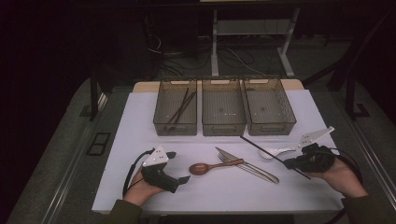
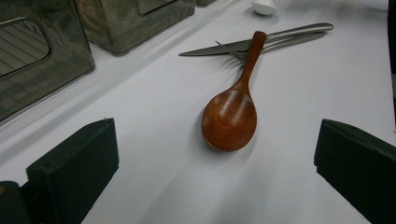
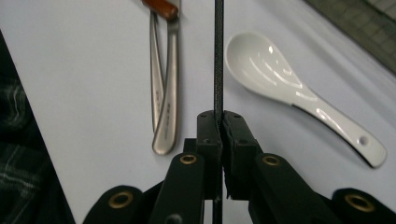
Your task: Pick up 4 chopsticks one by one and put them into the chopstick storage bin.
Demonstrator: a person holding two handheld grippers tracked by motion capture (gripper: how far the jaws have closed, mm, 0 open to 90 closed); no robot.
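A brown wooden spoon lies mid-table, its handle resting across a steel knife and fork. My left gripper is open just left of the spoon's bowl, with nothing between its jaws. My right gripper is shut on a black chopstick that slants up-left above the table. A white ceramic spoon lies beneath the chopstick, beside the right gripper.
Three grey bins stand in a row at the back. The left bin holds dark chopsticks; the middle bin and the right bin look empty. The white mat ends close to the person's hands.
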